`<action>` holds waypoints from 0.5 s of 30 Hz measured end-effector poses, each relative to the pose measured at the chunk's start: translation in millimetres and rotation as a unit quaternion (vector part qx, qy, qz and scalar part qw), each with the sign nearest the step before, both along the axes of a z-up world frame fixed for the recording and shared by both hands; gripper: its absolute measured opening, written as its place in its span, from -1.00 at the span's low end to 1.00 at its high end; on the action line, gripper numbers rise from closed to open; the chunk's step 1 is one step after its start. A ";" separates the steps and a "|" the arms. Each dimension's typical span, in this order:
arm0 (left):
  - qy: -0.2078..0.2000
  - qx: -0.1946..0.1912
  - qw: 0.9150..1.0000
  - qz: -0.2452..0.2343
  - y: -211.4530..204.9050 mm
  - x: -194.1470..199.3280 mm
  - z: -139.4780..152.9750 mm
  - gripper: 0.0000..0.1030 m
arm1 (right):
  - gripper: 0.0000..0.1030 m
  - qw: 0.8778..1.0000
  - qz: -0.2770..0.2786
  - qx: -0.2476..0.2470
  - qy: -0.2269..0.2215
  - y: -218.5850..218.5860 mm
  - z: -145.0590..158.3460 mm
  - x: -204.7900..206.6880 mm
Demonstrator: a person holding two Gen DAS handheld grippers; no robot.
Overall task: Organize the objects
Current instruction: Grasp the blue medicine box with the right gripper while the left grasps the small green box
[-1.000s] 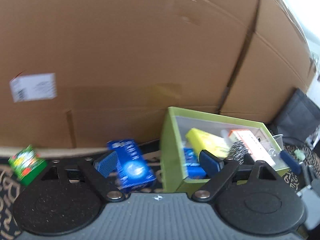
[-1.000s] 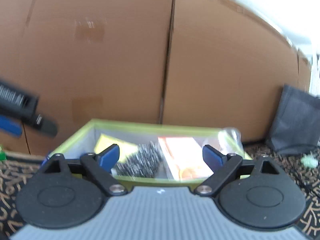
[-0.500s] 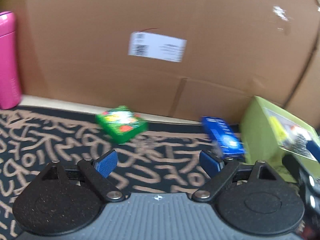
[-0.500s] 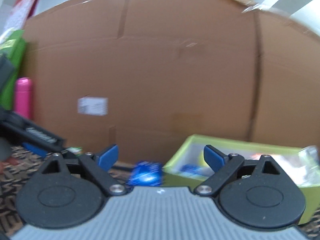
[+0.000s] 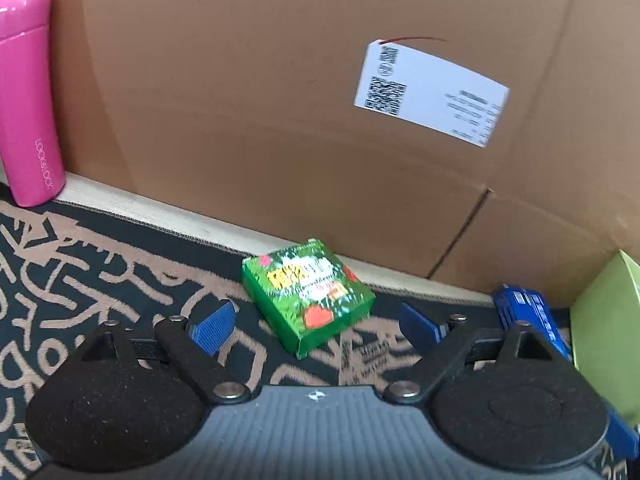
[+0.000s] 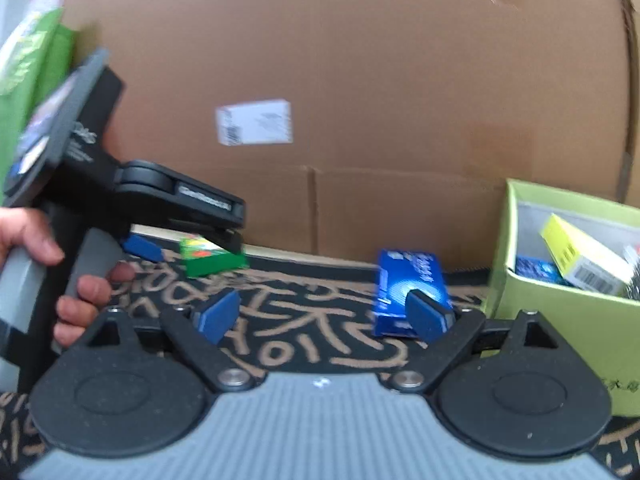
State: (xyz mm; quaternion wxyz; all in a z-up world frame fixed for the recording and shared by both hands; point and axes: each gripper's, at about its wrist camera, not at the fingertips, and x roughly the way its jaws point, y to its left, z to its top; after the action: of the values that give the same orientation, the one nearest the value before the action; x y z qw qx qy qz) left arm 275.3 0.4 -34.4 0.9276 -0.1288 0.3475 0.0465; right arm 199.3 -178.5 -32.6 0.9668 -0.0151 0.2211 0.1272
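The left claw is held apart and empty, a green box lying just ahead of it. The right claw is likewise spread, a blue box behind its right finger.

Soft, even daylight lit both views, with no hard shadows. The fisheye lens bowed the cardboard toward the edges and darkened the corners. The right view was motion-blurred: its label unreadable, the left gripper smeared. The left view was sharper, though the green box looked soft.
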 end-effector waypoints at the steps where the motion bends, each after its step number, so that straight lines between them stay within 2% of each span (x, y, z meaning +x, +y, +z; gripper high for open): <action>1: 0.003 -0.006 1.000 0.003 0.9 4.3 -2.1 0.79 | 0.81 1.000 -0.024 0.002 0.004 -3.4 -1.0 0.4; 3: 0.011 -0.017 1.000 0.010 2.7 10.9 -5.4 0.79 | 0.79 0.998 -0.067 0.016 0.005 -16.2 -1.7 -0.1; 5: 0.004 -0.016 1.000 0.019 3.2 14.6 -6.1 0.79 | 0.80 0.997 -0.059 0.039 0.007 -22.7 -2.8 -1.2; 8: 0.000 0.000 1.000 0.023 2.4 18.8 -7.6 0.79 | 0.74 0.997 -0.071 0.008 0.009 -15.0 -3.8 -2.3; 10: -0.003 0.021 1.000 0.021 0.2 20.2 -10.1 0.79 | 0.67 0.996 -0.086 -0.002 0.008 -11.9 -4.5 -1.1; 12: -0.008 0.052 0.999 0.014 -4.8 20.2 -13.8 0.79 | 0.67 0.995 -0.098 -0.003 0.008 -11.6 -5.6 -0.6; 15: -0.023 0.107 0.994 -0.020 -15.8 12.7 -20.7 0.69 | 0.70 0.994 -0.111 0.007 0.009 -19.8 -4.5 -1.5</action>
State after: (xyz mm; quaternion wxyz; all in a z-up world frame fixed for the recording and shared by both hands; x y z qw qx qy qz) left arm 287.9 -15.5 -55.0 0.9445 -0.0233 0.3217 0.0618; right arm 197.7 -198.3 -37.1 0.9731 0.0174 0.2288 0.0205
